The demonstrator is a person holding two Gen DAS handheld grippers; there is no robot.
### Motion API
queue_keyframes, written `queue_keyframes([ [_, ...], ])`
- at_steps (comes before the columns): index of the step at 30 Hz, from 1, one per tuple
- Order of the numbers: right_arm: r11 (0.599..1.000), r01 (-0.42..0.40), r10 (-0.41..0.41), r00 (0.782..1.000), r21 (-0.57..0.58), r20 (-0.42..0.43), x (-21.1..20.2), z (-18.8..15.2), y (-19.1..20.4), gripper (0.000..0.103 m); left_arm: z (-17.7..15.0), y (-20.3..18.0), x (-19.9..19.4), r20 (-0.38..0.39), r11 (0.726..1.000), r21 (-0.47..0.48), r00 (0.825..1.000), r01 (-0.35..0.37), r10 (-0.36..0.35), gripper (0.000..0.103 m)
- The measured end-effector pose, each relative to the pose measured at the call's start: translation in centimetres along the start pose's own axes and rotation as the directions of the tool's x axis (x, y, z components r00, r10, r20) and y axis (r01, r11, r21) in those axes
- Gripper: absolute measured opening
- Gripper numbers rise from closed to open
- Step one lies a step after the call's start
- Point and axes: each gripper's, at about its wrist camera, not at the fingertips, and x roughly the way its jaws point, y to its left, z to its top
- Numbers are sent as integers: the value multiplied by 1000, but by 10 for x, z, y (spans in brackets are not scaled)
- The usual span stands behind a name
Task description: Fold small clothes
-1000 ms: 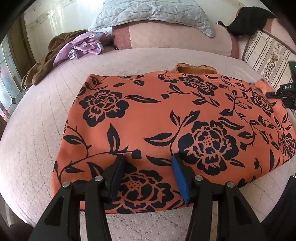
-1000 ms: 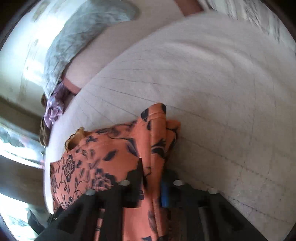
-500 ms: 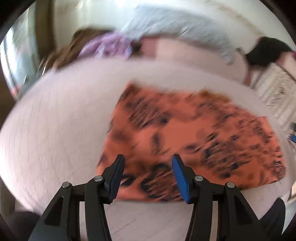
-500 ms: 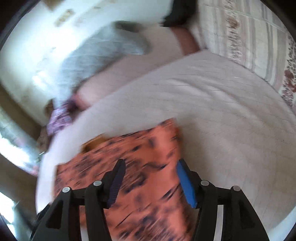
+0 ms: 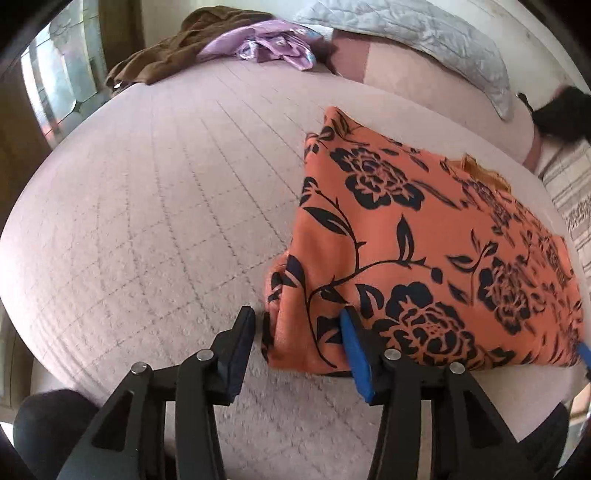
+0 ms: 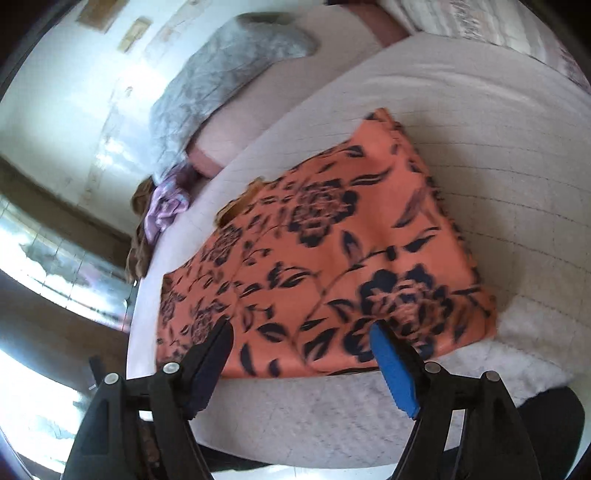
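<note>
The bed [image 5: 147, 206] is covered by a pale pink quilted spread with a stitched grid and a nubby texture. The orange garment [image 5: 424, 258] lies on the bed as a flat, roughly rectangular folded panel of smooth woven fabric printed with black roses and leaves; its near left corner is bunched into soft rolls. A tan frilled edge [image 5: 484, 171] protrudes from the garment's far side. Beyond the garment, a grey quilted pillow [image 5: 417, 29] rests on a pink bolster. Left of the pillow lie a crumpled brown cloth [image 5: 166, 55] and a shiny lilac cloth [image 5: 266, 48].

The left gripper [image 5: 297, 332] has its jaws wide apart, straddling the garment's bunched corner without gripping it. The right gripper [image 6: 301, 345] has its jaws wide apart over the garment's near edge [image 6: 295, 369], holding nothing.
</note>
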Motion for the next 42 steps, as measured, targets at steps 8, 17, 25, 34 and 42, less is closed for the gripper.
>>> queue_keyframes([
  [8, 997, -7, 8, 1000, 77, -7, 5, -12, -5, 79, 10, -20, -40, 145, 999, 46, 989, 0, -6, 48],
  [17, 932, -20, -12, 996, 363, 84, 2, -21, -66, 79, 2, -99, -26, 90, 981, 183, 993, 61, -79, 54],
  [25, 911, -6, -55, 989, 412, 136, 2, 3, -90, 68, -5, -123, -22, 65, 973, 226, 996, 52, -69, 54],
  [34, 934, 65, -105, 990, 351, 98, 4, 3, -90, 43, -7, -129, -20, 54, 971, 234, 996, 50, -64, 54],
  [42, 955, 207, -220, 975, 214, 40, 8, 7, -79, 19, -6, -149, -24, 63, 961, 270, 996, 51, -70, 54],
])
